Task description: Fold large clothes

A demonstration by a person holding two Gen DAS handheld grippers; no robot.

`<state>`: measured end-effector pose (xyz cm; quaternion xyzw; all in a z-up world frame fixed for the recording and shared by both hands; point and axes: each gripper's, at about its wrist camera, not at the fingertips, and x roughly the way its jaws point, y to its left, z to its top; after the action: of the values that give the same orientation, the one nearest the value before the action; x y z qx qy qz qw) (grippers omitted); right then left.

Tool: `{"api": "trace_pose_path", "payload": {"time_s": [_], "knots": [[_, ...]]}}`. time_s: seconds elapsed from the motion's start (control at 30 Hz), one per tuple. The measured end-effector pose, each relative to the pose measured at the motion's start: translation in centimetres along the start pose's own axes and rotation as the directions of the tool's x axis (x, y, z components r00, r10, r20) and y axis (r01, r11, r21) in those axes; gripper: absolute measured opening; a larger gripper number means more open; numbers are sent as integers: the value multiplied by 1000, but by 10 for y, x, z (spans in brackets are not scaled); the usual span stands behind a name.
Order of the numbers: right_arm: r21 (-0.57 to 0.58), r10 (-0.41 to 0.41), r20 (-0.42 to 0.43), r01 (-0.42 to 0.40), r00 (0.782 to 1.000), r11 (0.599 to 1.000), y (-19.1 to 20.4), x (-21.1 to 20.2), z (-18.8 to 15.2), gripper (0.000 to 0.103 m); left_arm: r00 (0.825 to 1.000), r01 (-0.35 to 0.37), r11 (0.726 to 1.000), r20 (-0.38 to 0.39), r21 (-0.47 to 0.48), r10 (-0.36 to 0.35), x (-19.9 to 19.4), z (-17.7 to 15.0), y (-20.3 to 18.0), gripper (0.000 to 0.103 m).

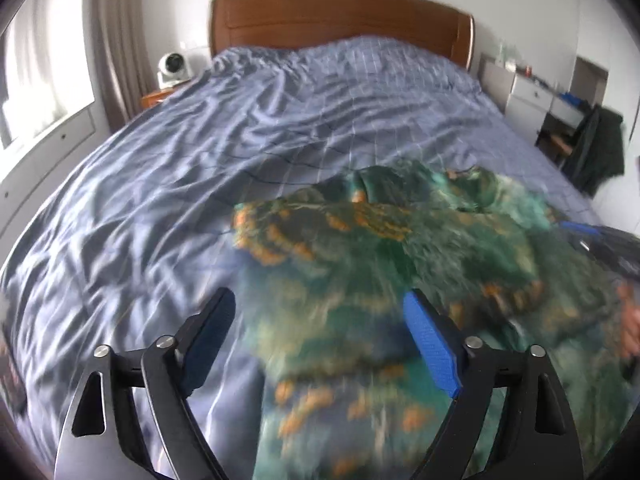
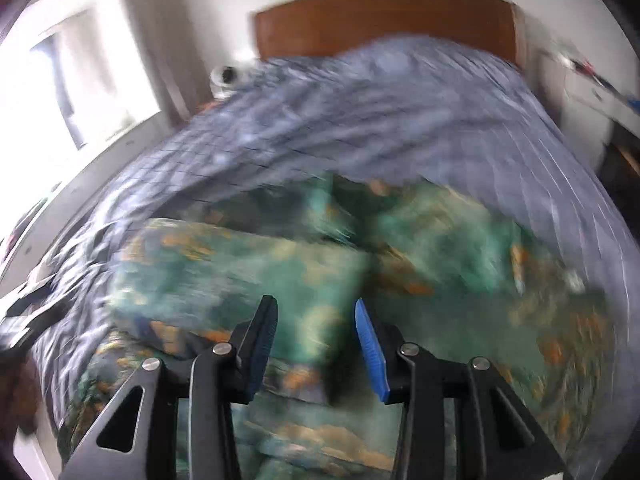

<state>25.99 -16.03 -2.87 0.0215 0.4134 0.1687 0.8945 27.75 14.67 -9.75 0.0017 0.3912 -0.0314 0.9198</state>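
The green-and-orange printed garment (image 1: 360,248) on the bed (image 1: 160,168) looks limp and light, best pinched at an edge or corner; both grippers' jaws, left gripper (image 1: 320,336) and right gripper (image 2: 316,344), are spread and empty.

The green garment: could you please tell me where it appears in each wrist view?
Left wrist: the garment fills the lower centre and right, crumpled on the bed.
Right wrist: the garment spans the lower half, straight ahead of the fingers.
Shared landmark: the wooden headboard, top centre in both.
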Motion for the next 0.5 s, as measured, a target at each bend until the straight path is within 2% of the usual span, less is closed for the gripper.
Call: {"api": "trace_pose_path", "payload": {"time_s": [0.03,0.1,0.17,0.23,0.27,0.33,0.43,0.5], "knots": [[-19,32,-10,-32,999,999,7,3,1,41,1000,-3,1000,-30,8,4,17,2,-4,77],[-43,58,-59,-61,997,997,17,23,-4,41,988,-20,1000,-152,-6,19,62,-3,-6,61],[-37,39,-117,-43,992,998,18,48,-14,41,976,-37,999,-217,-23,31,91,-15,-2,60],[2,27,-206,-27,978,1000,11,80,-30,41,977,-21,999,-212,-34,13,100,-25,2,60],[24,34,-220,-29,975,999,6,91,-39,41,979,-14,999,-206,-44,5,102,-27,4,60],[26,32,-185,-28,982,999,5,92,-44,41,978,-12,999,-207,-50,1,102,-26,5,60],[23,28,-181,-24,983,999,4,91,-43,41,978,-36,999,-206,-29,30,89,-17,-1,60],[36,41,-173,-35,984,999,1,91,-45,41,985,-37,999,-168,-33,31,73,-3,-5,61]]}}
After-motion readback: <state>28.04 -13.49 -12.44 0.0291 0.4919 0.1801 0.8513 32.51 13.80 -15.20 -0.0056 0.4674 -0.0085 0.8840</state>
